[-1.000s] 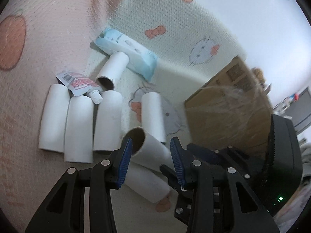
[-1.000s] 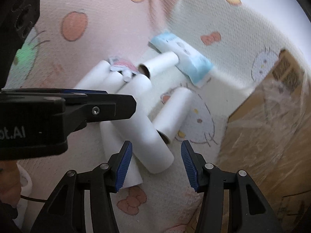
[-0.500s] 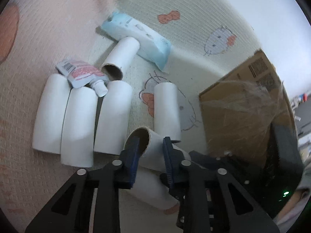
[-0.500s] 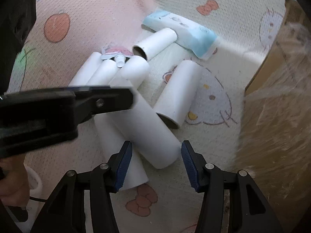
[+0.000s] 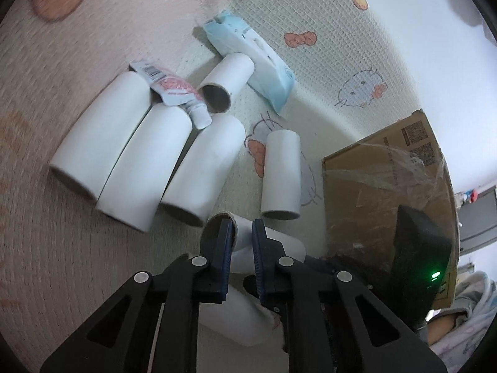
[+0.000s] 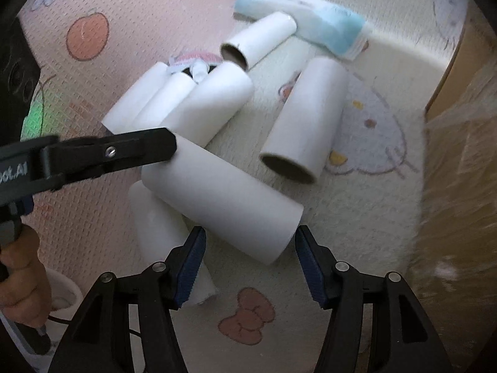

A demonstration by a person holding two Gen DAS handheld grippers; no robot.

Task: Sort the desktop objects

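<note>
The left gripper (image 5: 241,240) is closing, one blue pad inside the open mouth of the top tube (image 5: 267,242) and the other outside, so the cardboard rim sits pinched between them. The right-wrist view shows that same tube (image 6: 223,199) lying slantwise with its far end at the left gripper's black finger (image 6: 124,152) and its near end between the right gripper (image 6: 250,262) jaws. Those jaws stand apart, pads clear of the tube on both sides, nothing gripped.

Under the top tube and left of the right gripper lies a second tube (image 6: 161,236), crossed by the first. Just beyond the left gripper's tips, slightly right, a lone tube (image 5: 281,175) rests on the patterned mat (image 5: 326,46). Ahead and left of the left gripper, three tubes (image 5: 143,161) lie side by side, touching. Past them a squeeze pouch (image 5: 174,88) rests on their far ends, its cap pointing toward a tube (image 5: 225,85) with its open end facing the camera. Farthest out, a blue pack (image 5: 251,59) lies against that tube's far end. To the right of both grippers stands a cardboard box (image 5: 382,186) wrapped in clear film. A hand (image 6: 21,283) holds the left gripper's handle.
</note>
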